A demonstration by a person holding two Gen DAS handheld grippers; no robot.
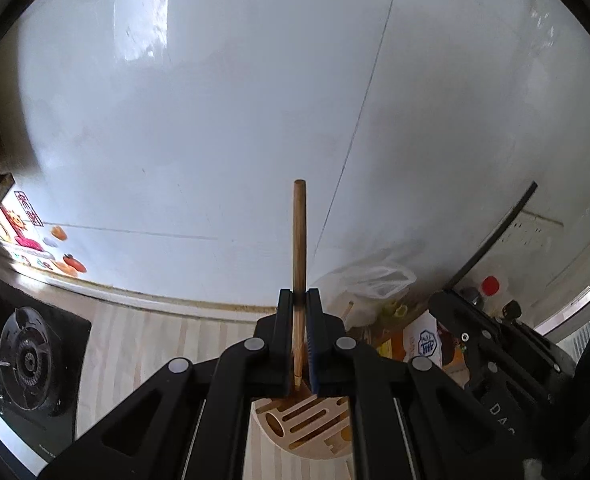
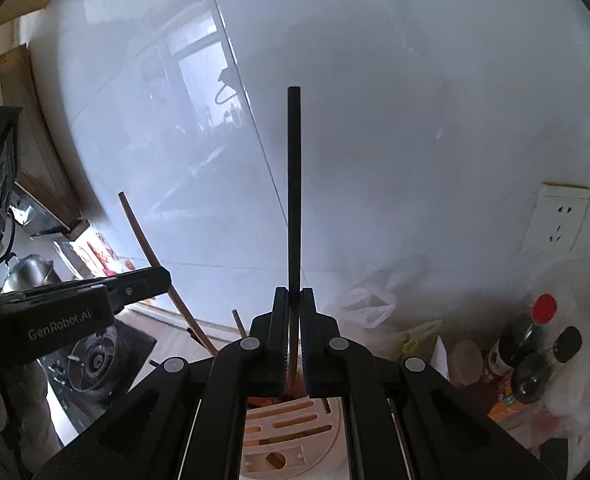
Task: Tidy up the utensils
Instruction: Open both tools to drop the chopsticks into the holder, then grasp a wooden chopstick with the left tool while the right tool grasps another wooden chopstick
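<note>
The left gripper (image 1: pixel 299 294) has its fingers (image 1: pixel 283 320) clenched on a brown stick (image 1: pixel 299 236), which stands upright between them and rises well past the fingertips toward the white wall (image 1: pixel 215 120). Its lower end runs down between the fingers to the holder (image 1: pixel 307 428), a round wooden block with slots, which sits on the desk (image 1: pixel 155 344) right under the fingers. A stove (image 1: pixel 27 356) lies off to the left of the fingers.

The right gripper (image 2: pixel 294 300) grasps a black stick (image 2: pixel 294 184) the same way: upright, pinched between the fingers (image 2: pixel 279 320), its top far above the tips. Below the fingers sits the same slotted holder (image 2: pixel 291 436). Left of these fingers the left gripper (image 2: pixel 127 288) shows with its brown stick (image 2: pixel 143 240) leaning. Bottles (image 2: pixel 535 352) stand to the right.
</note>
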